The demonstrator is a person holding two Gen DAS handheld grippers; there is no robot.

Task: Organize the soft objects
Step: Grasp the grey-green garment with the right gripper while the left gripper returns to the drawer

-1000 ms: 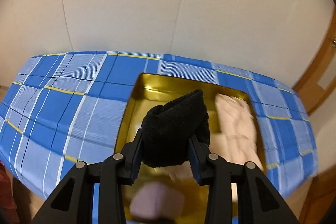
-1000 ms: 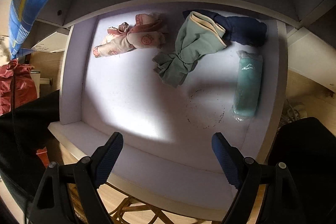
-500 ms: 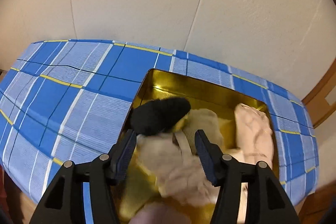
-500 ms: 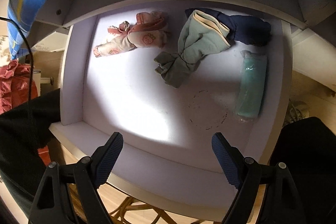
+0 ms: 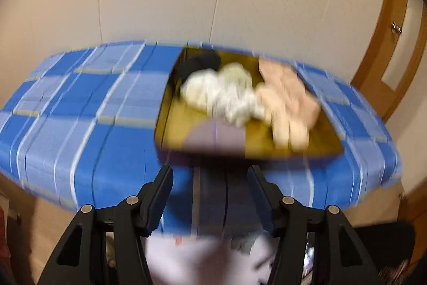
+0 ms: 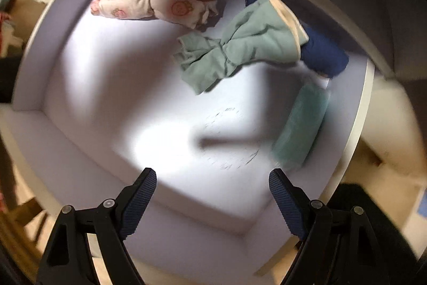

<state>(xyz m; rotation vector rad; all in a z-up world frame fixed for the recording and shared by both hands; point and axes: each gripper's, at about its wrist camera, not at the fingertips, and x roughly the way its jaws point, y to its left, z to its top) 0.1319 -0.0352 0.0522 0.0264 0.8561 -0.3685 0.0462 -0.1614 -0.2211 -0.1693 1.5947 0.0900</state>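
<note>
The left gripper [image 5: 210,179] tilts down toward a gold tin [image 5: 331,148], jaws apart and empty – the tin holds a black roll [image 5: 202,63], a white bundle [image 5: 221,95] and a peach cloth [image 5: 288,103]. The right gripper [image 6: 212,183] points straight down, released, over a white drawer [image 6: 88,87] – inside lie a pink printed bundle [image 6: 157,4], a green knotted cloth [image 6: 240,44], a navy roll [image 6: 324,55] and a wrapped teal roll [image 6: 301,127]

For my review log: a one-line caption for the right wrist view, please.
Open right gripper above a white drawer holding a pink bundle, green cloth, navy roll and teal roll.
</note>
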